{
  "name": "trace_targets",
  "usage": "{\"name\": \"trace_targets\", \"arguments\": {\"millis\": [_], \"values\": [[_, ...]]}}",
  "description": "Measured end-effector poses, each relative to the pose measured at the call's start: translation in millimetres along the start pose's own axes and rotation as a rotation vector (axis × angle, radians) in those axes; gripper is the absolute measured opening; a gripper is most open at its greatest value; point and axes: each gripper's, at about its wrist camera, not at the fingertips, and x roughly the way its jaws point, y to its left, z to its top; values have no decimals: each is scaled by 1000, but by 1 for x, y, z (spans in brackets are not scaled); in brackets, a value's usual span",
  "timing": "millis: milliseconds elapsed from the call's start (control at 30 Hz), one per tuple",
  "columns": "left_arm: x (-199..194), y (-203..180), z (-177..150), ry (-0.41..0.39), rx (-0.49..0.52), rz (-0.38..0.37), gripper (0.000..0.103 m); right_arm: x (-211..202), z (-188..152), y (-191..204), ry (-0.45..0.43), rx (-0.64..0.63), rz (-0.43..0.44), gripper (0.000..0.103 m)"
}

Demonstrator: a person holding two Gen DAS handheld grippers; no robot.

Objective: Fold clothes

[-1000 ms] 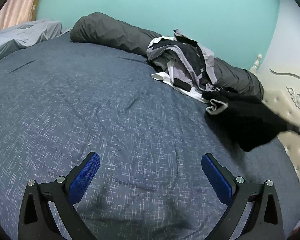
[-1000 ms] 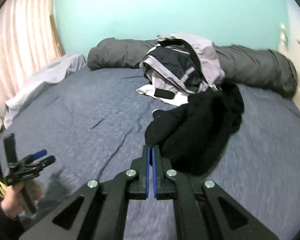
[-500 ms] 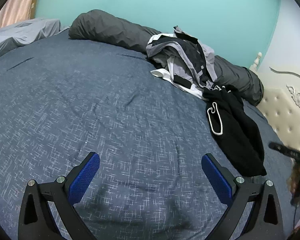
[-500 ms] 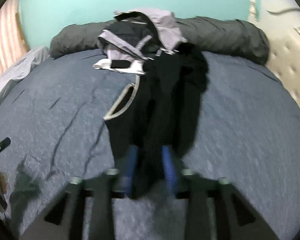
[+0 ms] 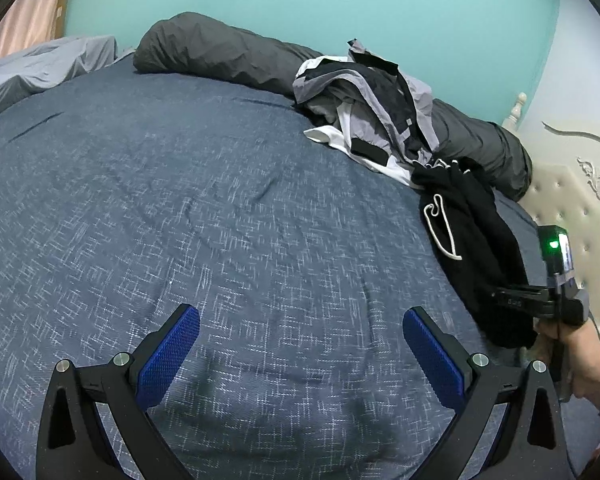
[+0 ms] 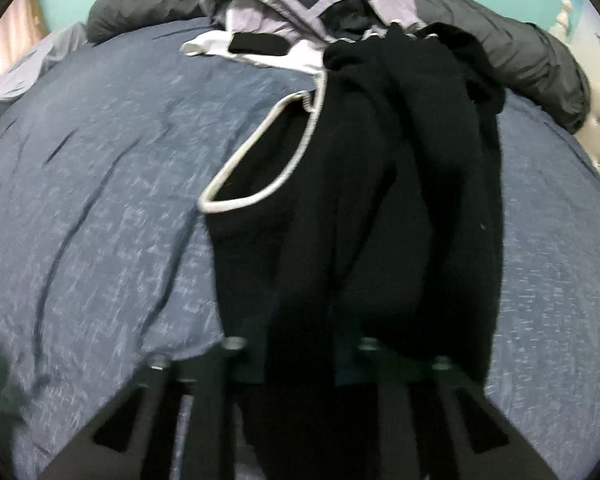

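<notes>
A black garment (image 5: 472, 240) with a white drawstring lies stretched out on the right side of the blue bed sheet (image 5: 220, 200). In the right wrist view the same garment (image 6: 380, 200) runs from the clothes pile towards me. Its near end lies over and between the fingers of my right gripper (image 6: 302, 344), whose jaws stand apart and are closing. The picture is blurred, and the fabric hides the pads. A hand holds that right gripper (image 5: 500, 296) at the garment's near end. My left gripper (image 5: 300, 314) hovers open over bare sheet, holding nothing.
A pile of grey, black and white clothes (image 5: 364, 108) rests against a rolled dark grey duvet (image 5: 220, 52) along the teal wall. A padded cream headboard (image 5: 572, 200) stands at the right. Light grey bedding (image 5: 48, 64) lies at the far left.
The black garment hung from the shut right gripper; now it lies lengthwise on the bed. The right gripper opened and sank to its near end. The left gripper stayed put.
</notes>
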Motion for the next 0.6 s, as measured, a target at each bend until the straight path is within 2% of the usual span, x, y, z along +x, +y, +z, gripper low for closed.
{"name": "trace_targets", "arguments": {"millis": [67,267,600], "values": [[-3,-1,1,-4,3,-1,103,-10,-2,0,-16,5,20,11],[-31,-10,8,-52,21,3,103,-87,-2,-1,-135,37,133,9],[-116,-25,20,-84,15,-58,103,-266,1,-15,-341,58,246,8]]}}
